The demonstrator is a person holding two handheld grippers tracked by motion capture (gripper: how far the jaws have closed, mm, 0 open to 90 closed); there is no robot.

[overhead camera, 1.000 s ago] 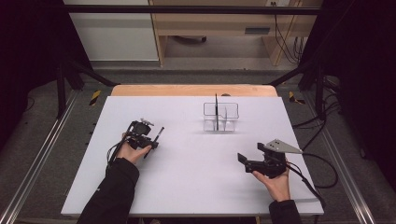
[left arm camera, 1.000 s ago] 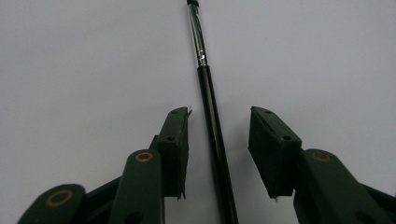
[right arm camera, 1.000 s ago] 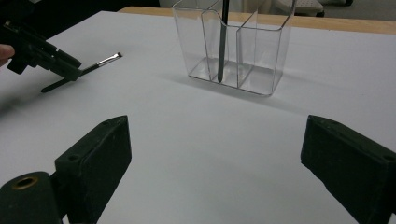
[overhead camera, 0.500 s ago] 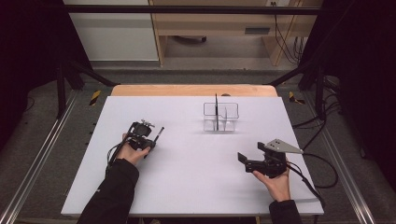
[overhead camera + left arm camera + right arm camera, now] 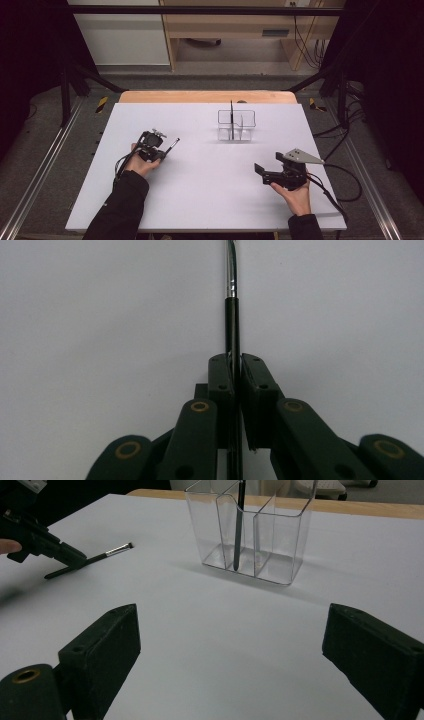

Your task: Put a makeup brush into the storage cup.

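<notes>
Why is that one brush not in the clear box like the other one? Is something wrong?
Nothing is broken or spilled. The left claw is shut on the loose brush. The clear box stands straight with the other brush upright inside.

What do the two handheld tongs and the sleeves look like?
Both tongs, left and right, are black with blocky flat jaws and brass-coloured pivot rings. The right carries a grey three-cornered plate. A black cable trails from each. Sleeves are black.

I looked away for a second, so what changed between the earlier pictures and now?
The left tool has just been closing its jaws and now clamps the thin black brush by its handle. Both hands, the open right tool and the clear organiser with its upright brush stayed put.
</notes>
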